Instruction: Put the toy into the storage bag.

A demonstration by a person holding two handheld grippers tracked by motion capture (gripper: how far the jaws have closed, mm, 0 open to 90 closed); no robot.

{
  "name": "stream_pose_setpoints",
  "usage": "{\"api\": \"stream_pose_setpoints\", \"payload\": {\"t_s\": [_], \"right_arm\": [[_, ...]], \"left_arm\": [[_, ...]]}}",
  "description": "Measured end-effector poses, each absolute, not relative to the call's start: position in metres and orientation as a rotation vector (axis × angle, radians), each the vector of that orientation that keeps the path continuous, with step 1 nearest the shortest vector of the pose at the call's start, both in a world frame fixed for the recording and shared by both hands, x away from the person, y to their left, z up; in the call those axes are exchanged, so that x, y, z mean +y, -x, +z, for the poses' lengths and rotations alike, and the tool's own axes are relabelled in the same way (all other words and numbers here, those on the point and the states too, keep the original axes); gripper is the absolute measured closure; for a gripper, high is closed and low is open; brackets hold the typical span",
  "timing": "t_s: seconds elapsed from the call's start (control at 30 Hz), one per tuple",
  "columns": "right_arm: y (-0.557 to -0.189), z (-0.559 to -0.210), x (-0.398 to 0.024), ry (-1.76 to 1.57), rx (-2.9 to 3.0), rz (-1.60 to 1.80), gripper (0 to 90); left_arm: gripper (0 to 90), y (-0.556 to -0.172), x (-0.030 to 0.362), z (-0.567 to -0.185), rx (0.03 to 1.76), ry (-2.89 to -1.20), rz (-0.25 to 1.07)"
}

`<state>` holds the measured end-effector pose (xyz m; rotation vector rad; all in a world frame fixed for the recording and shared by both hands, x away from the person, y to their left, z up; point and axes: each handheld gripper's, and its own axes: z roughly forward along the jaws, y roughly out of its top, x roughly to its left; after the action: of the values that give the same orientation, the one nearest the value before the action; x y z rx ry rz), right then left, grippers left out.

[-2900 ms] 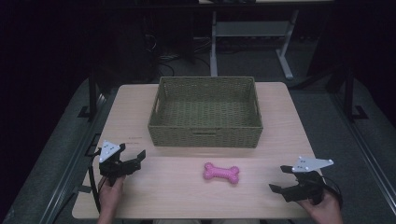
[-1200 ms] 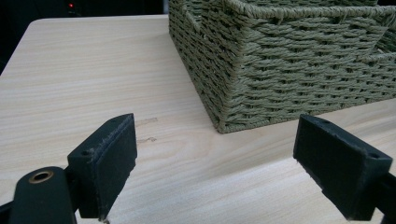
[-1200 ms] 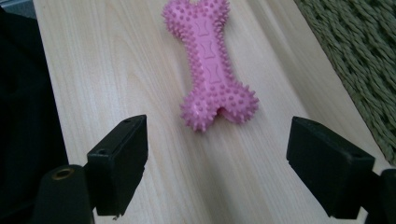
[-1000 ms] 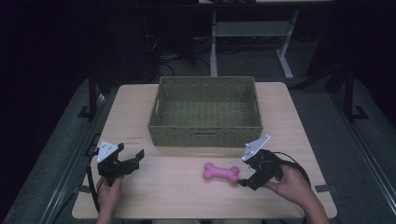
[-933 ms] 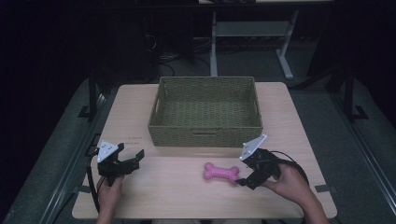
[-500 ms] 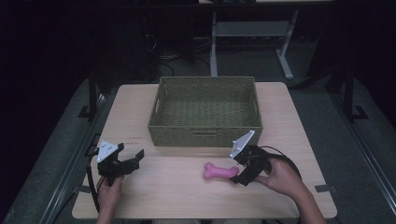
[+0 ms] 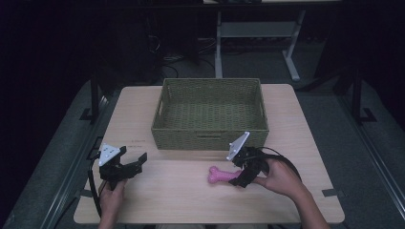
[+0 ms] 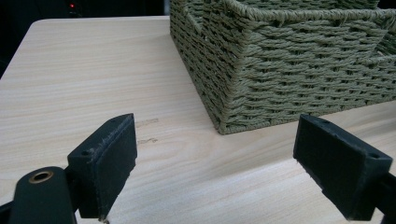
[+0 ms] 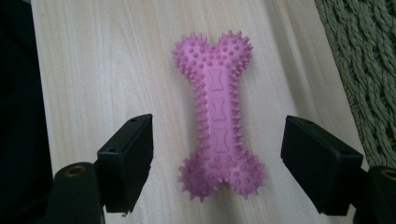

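Note:
A pink spiky toy bone (image 7: 219, 175) lies flat on the wooden table (image 7: 167, 202), in front of the woven green basket (image 7: 210, 136). My right gripper (image 7: 237, 177) has come in from the right and straddles the bone's right end. In the right gripper view the bone (image 9: 217, 116) lies lengthwise between the jaws, and a gap shows on each side of it. The right gripper (image 9: 218, 140) is open; its jaws have just been closing, and the pads do not touch the bone. My left gripper (image 7: 138, 164) rests open at the front left with nothing in it.
The basket is empty and takes up the middle back of the table. In the left gripper view its near corner (image 8: 233, 93) stands just ahead of the left gripper (image 8: 217, 144). Its wall (image 9: 364, 70) runs close along the right jaw. Dark floor and a metal frame (image 7: 286, 52) lie beyond.
The right hand has slid left across the table from the front right corner to the bone, and its jaws now flank the bone's end. The left hand and the bone have stayed put.

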<state>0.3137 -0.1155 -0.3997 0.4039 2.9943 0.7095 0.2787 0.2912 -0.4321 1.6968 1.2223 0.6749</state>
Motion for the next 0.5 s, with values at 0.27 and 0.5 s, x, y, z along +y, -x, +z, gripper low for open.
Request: {"api": "stream_pose_setpoints", "payload": {"t_s": [0.27, 0.5], "right_arm": [[-0.317, -0.404, -0.106, -0.386, 3.011, 0.674, 28.8], [-0.320, -0.409, -0.101, -0.383, 3.022, 0.649, 30.5]], "left_arm": [[13.0, -0.279, 0.292, -0.432, 1.222, -1.697, 0.675], [13.0, -0.278, 0.292, -0.432, 1.222, -1.696, 0.675]]}}
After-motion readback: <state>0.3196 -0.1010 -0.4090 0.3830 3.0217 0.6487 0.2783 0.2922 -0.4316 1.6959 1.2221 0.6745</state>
